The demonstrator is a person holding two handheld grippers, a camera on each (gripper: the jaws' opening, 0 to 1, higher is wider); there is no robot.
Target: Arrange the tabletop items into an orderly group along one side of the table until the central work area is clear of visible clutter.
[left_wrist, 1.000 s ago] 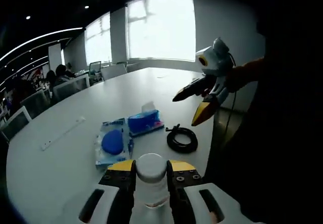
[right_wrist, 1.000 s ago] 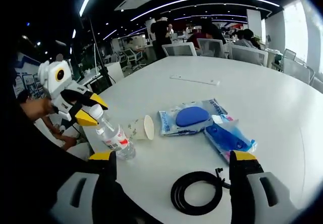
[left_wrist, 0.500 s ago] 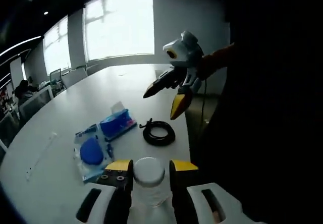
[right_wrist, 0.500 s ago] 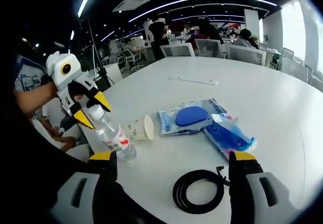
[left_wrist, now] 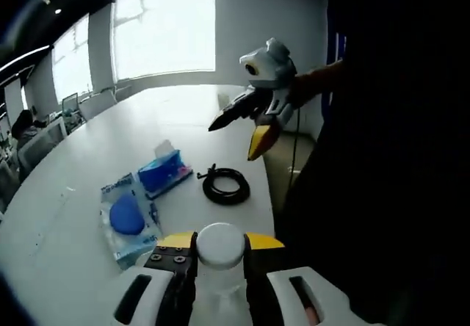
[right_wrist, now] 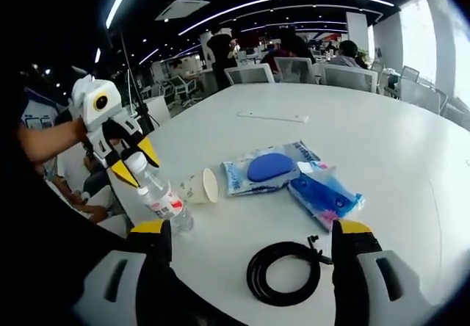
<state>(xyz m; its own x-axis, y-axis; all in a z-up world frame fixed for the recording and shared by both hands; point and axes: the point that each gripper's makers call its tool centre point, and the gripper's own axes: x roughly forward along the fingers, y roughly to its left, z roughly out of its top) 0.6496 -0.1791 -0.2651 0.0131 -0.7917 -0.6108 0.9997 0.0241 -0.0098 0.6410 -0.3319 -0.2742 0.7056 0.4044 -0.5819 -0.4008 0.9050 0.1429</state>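
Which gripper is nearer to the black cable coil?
Right. The right gripper, jaws wide open, hangs directly over the coil; the left gripper grips the bottle further off.

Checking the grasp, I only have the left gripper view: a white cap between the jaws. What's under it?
Observer: A clear water bottle, tilted, its base apparently on the table near the edge. The left gripper pinches it at the neck.
Operator: Anything beside it?
Observer: A paper cup lies on its side next to the bottle, mouth toward the blue pouch.
Operator: Right gripper state?
Observer: The right gripper is open, jaws wide, with the black cable coil on the table between them.
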